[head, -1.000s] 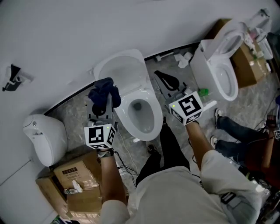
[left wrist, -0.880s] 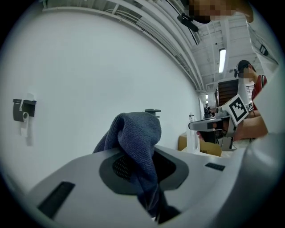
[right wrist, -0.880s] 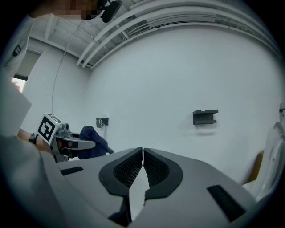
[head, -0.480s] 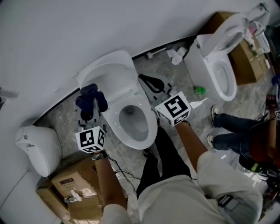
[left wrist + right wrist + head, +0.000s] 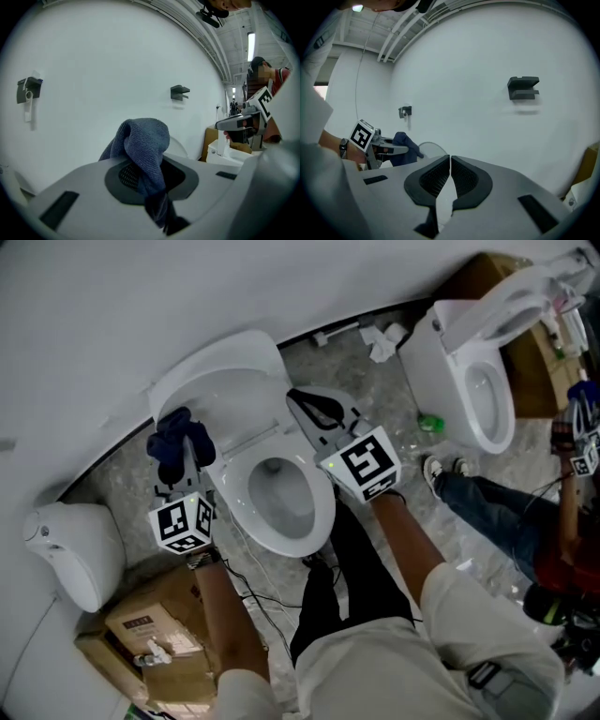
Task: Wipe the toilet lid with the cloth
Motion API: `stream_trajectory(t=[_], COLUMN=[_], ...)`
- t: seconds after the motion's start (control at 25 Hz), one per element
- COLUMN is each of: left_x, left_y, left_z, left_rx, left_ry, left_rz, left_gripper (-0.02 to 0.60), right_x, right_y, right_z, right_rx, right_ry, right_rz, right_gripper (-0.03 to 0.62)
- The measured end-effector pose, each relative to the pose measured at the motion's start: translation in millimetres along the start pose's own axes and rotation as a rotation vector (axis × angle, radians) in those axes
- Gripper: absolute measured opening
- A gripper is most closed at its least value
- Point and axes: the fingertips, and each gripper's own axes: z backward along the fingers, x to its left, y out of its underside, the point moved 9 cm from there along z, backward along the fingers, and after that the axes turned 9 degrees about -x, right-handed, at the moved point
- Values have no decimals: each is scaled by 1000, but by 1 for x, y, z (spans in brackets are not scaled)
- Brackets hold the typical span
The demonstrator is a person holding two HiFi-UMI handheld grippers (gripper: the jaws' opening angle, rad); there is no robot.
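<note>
A white toilet (image 5: 281,498) stands in the middle of the head view with its lid (image 5: 220,381) raised against the wall. My left gripper (image 5: 186,454) is left of the bowl, beside the lid, shut on a dark blue cloth (image 5: 172,442). In the left gripper view the cloth (image 5: 146,145) bunches up out of the closed jaws. My right gripper (image 5: 307,409) hovers at the bowl's right rim, shut with nothing in it. The right gripper view shows its own jaws (image 5: 450,161) pressed together, with the cloth (image 5: 402,146) and the lid (image 5: 433,151) beyond them.
A second toilet (image 5: 478,371) stands at the right, and another person's legs (image 5: 487,498) are near it. Cardboard boxes (image 5: 150,629) and a white ceramic piece (image 5: 70,549) sit at the lower left. Crumpled paper (image 5: 382,343) and a green object (image 5: 431,423) lie on the floor.
Both grippers have sunk lower and closer to the toilet, drifting left in the head view. The cloth stays clamped in the left gripper, and the right stays shut.
</note>
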Motion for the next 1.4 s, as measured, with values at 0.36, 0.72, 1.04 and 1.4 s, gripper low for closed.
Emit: stream_trajectory(t=[0.36, 0.72, 1.04, 1.4], left_x=[12, -17, -58, -102], left_y=[13, 18, 26, 44], left_z=[-28, -59, -85, -113], left_rx=[-14, -29, -31, -23], left_ry=[-21, 26, 101, 197], left_rz=[5, -1, -1, 20], left_gripper=[57, 57, 58, 60], right_x=[-12, -32, -45, -54], right_y=[23, 39, 43, 52], right_z=[-9, -6, 3, 6], right_rx=[40, 47, 56, 67], right_ry=[2, 44, 63, 76], right_rz=[-10, -38, -37, -43], right_gripper=[29, 29, 29, 29])
